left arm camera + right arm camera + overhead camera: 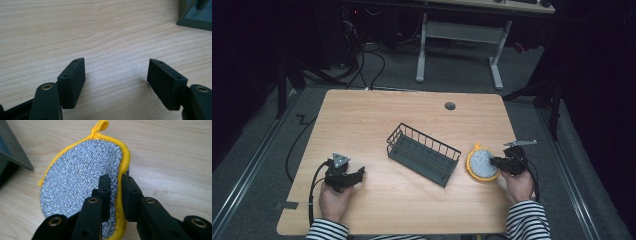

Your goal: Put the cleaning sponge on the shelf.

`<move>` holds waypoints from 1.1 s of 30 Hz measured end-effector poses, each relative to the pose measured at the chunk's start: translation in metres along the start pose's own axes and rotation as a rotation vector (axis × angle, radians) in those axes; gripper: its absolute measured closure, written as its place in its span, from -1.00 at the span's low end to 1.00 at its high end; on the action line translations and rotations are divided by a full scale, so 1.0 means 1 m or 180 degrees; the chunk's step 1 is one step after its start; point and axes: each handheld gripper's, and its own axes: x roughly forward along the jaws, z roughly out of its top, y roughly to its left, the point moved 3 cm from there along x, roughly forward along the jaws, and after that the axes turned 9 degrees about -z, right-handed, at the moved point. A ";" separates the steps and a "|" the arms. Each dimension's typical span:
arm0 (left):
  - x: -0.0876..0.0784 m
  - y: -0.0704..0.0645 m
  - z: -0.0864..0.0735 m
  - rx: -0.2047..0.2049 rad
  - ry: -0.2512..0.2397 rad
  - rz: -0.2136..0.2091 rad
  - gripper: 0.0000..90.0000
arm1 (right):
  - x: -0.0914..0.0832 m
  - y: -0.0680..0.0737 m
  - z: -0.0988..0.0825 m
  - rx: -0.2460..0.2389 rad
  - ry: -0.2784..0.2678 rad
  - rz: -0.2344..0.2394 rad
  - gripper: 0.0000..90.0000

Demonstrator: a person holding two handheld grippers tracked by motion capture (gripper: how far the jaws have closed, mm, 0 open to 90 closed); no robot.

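Right gripper view: right gripper (115, 185) pinching scouring pad (80, 180) rim, just beside wire basket (424, 150).
Left gripper (116, 75): jaws spread, nothing between.

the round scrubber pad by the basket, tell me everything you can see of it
The scrubber pad is a round disc of glittery silver mesh, edged in yellow fabric with a small yellow loop at one end. It sits right of the wire basket on the wooden table, one edge tilted up, pinched at its yellow rim by the shut right gripper.
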 end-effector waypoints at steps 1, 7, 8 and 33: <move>0.000 -0.001 0.000 0.0016 0.0010 0.0007 -0.30 | 0.000 0.000 0.000 0.0000 0.0000 0.0000 0.76; 0.001 -0.001 0.000 0.0041 0.0017 0.0007 -0.30 | -0.016 0.003 0.012 -0.0106 -0.0109 -0.0025 0.76; 0.000 -0.001 0.000 0.0037 0.0017 0.0001 -0.30 | -0.019 0.003 0.014 -0.0110 -0.0144 -0.0007 0.76; 0.000 -0.001 0.000 0.0036 0.0016 -0.0006 -0.28 | -0.055 0.020 0.063 -0.0292 -0.0521 0.0098 0.77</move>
